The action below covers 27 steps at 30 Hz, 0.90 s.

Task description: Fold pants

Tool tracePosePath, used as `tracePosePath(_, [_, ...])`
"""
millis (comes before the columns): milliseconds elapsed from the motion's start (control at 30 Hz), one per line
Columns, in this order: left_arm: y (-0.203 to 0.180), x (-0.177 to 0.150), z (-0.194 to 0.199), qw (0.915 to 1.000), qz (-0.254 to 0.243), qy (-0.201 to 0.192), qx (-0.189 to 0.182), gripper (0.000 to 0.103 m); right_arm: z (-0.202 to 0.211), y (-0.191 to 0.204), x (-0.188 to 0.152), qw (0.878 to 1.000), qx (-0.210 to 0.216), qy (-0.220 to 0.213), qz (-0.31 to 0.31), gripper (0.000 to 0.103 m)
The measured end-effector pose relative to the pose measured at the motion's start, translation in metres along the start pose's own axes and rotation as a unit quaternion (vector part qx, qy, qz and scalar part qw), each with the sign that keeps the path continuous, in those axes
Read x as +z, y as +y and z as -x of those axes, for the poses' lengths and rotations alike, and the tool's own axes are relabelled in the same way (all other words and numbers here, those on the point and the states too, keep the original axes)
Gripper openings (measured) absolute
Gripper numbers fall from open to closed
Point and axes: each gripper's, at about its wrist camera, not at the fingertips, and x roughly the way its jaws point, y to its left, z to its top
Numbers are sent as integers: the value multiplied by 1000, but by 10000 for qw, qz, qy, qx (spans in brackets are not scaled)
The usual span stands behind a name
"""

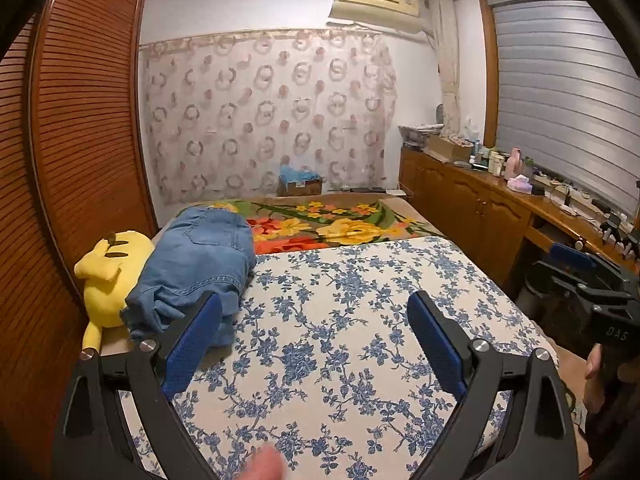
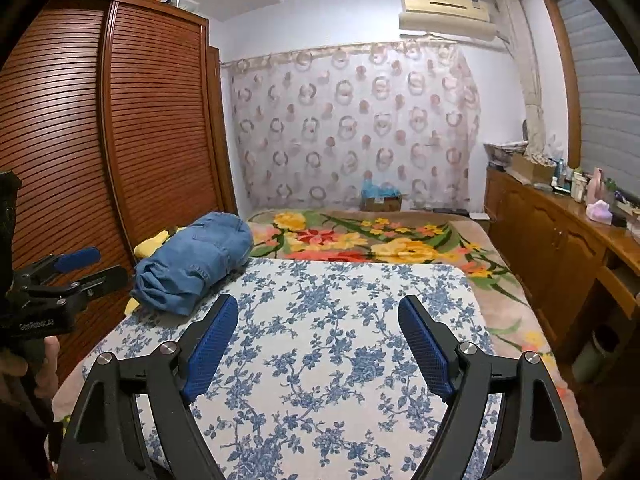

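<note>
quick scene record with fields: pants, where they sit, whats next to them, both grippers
pants: folded blue jeans, in a bundle
location: left edge of the blue floral sheet, near the wooden wardrobe
neighbour: yellow plush toy, partly under the jeans on their wardrobe side
beyond: flowered blanket
left gripper: open, holding nothing, over the sheet
right gripper: open, holding nothing, over the sheet

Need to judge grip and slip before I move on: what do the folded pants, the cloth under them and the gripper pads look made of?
Folded pants: blue denim, matte, with visible stitched seams and a back pocket. Blue-flowered cloth: looks like thin woven cotton, flat and matte, though the fibre is uncertain. Pads: blue, finely ribbed, probably rubber or textured plastic.
</note>
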Motion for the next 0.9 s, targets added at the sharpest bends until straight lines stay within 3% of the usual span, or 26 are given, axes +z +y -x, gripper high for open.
tracePosePath(900, [0,-5,6,10000,-8,-60,-66,94,5,-18,-2,10000,3,-14,-5,84])
